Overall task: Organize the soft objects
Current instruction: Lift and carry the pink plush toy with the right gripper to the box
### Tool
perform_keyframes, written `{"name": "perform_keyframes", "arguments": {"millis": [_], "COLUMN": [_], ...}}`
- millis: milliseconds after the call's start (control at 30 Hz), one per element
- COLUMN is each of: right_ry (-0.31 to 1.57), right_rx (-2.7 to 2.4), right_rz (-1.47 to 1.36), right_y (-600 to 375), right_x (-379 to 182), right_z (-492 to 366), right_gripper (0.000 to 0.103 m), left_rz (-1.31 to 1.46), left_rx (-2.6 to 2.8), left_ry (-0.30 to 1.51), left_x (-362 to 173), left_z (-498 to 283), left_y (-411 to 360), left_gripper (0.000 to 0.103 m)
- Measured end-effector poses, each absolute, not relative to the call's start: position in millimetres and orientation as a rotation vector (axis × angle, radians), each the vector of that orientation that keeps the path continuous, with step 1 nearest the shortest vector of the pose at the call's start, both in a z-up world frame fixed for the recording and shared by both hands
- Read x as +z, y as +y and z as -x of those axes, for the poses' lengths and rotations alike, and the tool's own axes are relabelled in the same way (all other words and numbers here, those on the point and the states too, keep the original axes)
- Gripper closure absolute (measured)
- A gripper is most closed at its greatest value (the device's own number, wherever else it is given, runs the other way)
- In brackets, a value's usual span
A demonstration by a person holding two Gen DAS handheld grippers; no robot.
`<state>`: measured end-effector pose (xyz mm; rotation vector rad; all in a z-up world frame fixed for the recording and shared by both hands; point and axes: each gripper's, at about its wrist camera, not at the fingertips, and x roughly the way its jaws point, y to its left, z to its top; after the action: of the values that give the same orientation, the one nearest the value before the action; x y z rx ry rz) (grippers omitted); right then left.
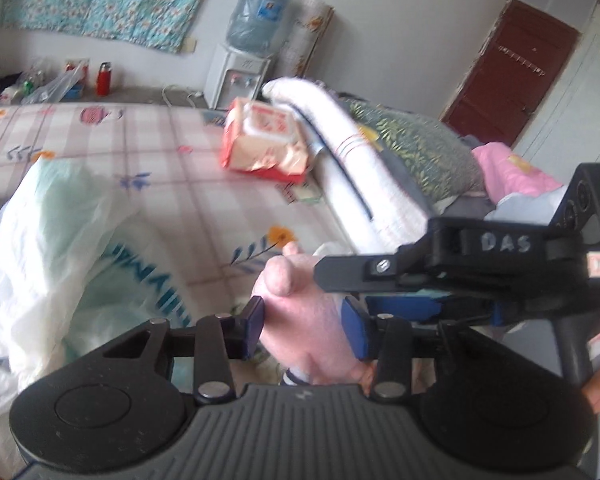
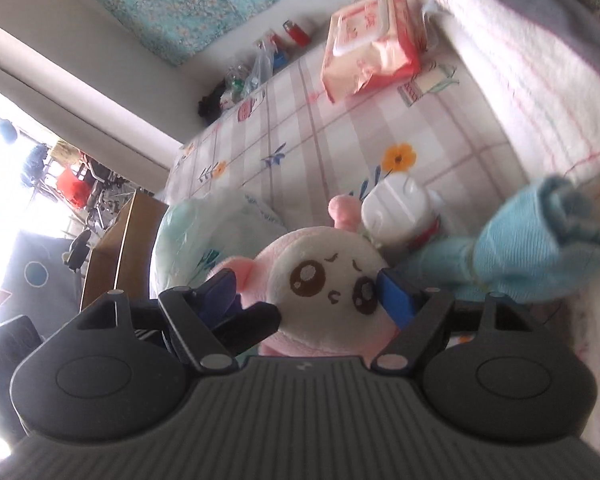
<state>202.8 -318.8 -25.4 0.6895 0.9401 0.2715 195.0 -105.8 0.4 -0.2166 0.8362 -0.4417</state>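
Right wrist view shows the right gripper (image 2: 306, 294) clamped on the pink plush toy's (image 2: 324, 280) round head, at 6 o'clock above the bed (image 2: 340, 140). Left gripper (image 1: 302, 326) squeezes its body narrowly. It looks light, soft; grasp the stuffed middle.

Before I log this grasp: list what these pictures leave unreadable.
- Plush toy body: right view, hidden behind its own head and the right tongs.
- Plush face: left view, turned away between the left tongs.
- Plastic bag print: left view, blurred.
- Wipes pack label: both views, too small and blurred.
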Motion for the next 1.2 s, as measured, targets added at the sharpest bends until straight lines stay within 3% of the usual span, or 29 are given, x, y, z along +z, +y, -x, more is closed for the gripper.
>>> {"name": "perform_keyframes", "arguments": {"millis": [200, 333, 433, 533, 633, 867, 1200], "right_ry": [0.918, 0.979, 1.025, 1.034, 1.024, 0.976, 0.795], "right_rx": [0.235, 0.222, 0.229, 0.234, 0.237, 0.211, 0.275], "right_rz": [-0.68, -0.693, -0.688, -0.687, -0.676, -0.662, -0.583], "right_y": [-321, -322, -316, -313, -312, -312, -271], "right_x": [-20, -33, -45, -50, -48, -27, 58], "right_z": [-207, -220, -228, -231, -228, -211, -186], "right_gripper": [0.025, 0.025, 0.022, 0.019, 0.021, 0.025, 0.025], "left_rz": [0.178, 0.173, 0.174, 0.178, 0.181, 0.194, 0.222], "left_rx": [-0.435, -0.445, -0.447, -0.451, -0.479, -0.512, -0.481], "left_ry": [0.847, 0.871, 0.882, 0.888, 0.879, 0.835, 0.646], "left_x": [-4, -9, -11, -13, -11, 4, 72], "left_z": [-191, -192, -195, -195, -193, -180, -142], "left_y": [-95, -95, -96, -97, -100, -99, -59], "left_gripper": [0.06, 0.05, 0.049, 0.052, 0.063, 0.063, 0.063]}}
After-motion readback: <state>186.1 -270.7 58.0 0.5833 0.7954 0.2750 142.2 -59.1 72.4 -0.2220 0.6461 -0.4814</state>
